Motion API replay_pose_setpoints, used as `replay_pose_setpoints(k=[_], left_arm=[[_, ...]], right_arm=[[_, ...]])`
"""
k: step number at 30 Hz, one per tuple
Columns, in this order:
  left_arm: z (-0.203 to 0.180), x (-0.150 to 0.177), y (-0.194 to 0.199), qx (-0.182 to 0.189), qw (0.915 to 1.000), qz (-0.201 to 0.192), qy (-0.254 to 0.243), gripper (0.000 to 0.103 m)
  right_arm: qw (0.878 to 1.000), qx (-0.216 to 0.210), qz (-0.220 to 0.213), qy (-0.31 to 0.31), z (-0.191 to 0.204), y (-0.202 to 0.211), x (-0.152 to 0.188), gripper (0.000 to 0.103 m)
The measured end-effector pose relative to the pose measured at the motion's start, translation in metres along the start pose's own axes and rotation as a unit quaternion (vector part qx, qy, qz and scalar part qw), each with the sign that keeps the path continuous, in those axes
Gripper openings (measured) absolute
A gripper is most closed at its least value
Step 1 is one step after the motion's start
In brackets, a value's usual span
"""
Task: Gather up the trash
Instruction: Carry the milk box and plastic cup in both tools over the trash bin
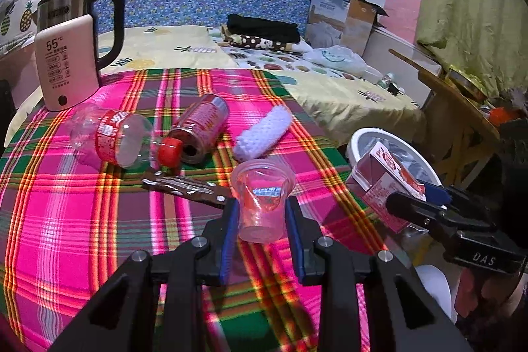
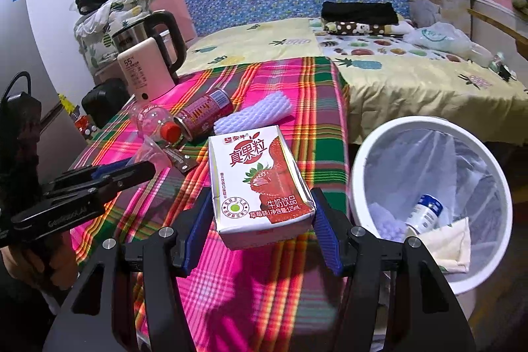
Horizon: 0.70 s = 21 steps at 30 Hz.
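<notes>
My left gripper (image 1: 262, 213) is shut on a clear plastic cup (image 1: 262, 197) above the plaid table. My right gripper (image 2: 262, 213) is shut on a strawberry milk carton (image 2: 257, 180) near the table's right edge; it also shows in the left wrist view (image 1: 386, 183). A white trash bin (image 2: 359, 167) with a clear liner stands right of the table, holding a small bottle (image 2: 425, 213) and paper. On the table lie a clear bottle with red cap (image 1: 115, 137), a red can (image 1: 201, 127), a white foam net (image 1: 264, 134) and a brown wrapper (image 1: 184, 187).
A kettle (image 1: 72, 48) stands at the table's far left. A bed (image 2: 412, 78) with folded clothes, a plastic bag and a cardboard box lies behind. A wooden table (image 1: 452, 94) stands at right.
</notes>
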<state>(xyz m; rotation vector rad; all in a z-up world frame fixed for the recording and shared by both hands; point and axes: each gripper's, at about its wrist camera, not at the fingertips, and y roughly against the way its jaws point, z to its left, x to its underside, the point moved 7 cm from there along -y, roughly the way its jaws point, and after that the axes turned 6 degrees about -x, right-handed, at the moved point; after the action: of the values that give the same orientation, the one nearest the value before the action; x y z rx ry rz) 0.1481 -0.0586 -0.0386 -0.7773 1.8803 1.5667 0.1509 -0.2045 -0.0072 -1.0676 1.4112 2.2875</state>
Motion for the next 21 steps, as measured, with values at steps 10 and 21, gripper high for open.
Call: replay_pose_setpoints(k=[10,21], left_arm=[[-0.037,-0.001,-0.003,0.021,0.9995,0.004,-0.025,0.03],[-0.093,-0.009,-0.018,0.061,0.9959,0.01,-0.066,0.03]], right_arm=[[0.999,0.024,-0.016,-0.02,-0.02,0.019,0.005,0.059],[0.995,0.069,-0.038,-0.061,-0.065,0.045,0.012,0.059]])
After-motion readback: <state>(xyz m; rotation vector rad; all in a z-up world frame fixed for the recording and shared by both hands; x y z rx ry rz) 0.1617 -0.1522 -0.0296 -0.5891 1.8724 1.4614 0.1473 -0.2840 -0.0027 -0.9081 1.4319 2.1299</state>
